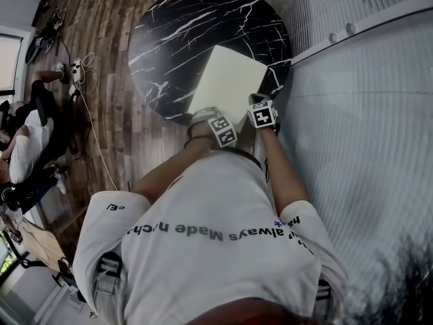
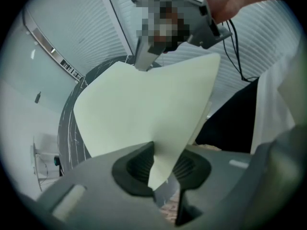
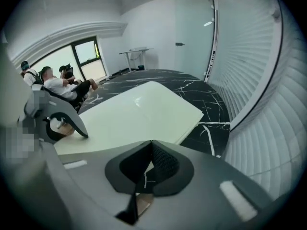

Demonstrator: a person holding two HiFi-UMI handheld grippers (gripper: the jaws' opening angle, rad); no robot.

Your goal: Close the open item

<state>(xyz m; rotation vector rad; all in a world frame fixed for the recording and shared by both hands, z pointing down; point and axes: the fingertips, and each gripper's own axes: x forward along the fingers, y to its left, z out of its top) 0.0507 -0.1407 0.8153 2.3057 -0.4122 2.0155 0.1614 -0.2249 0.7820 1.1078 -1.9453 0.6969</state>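
Note:
A pale cream book (image 1: 226, 83) lies on the round black marble table (image 1: 169, 32), at its near right side. My left gripper (image 1: 203, 116) is at the book's near edge, and its pads are shut on a corner of the cream cover (image 2: 144, 109), which fans away from the jaws (image 2: 154, 150). In the right gripper view the book (image 3: 139, 114) lies nearly flat, with the left gripper (image 3: 72, 128) on its left edge. My right gripper (image 3: 151, 145) hangs just above the book's near right corner, its pads together with nothing between them. It also shows at the cover's far edge (image 2: 142, 61).
A white slatted wall (image 1: 352, 114) runs close along the table's right side. Wooden floor (image 1: 115, 134) with cables lies to the left, where people sit (image 3: 57, 85) by a window. A small white desk (image 3: 134, 51) stands at the far wall.

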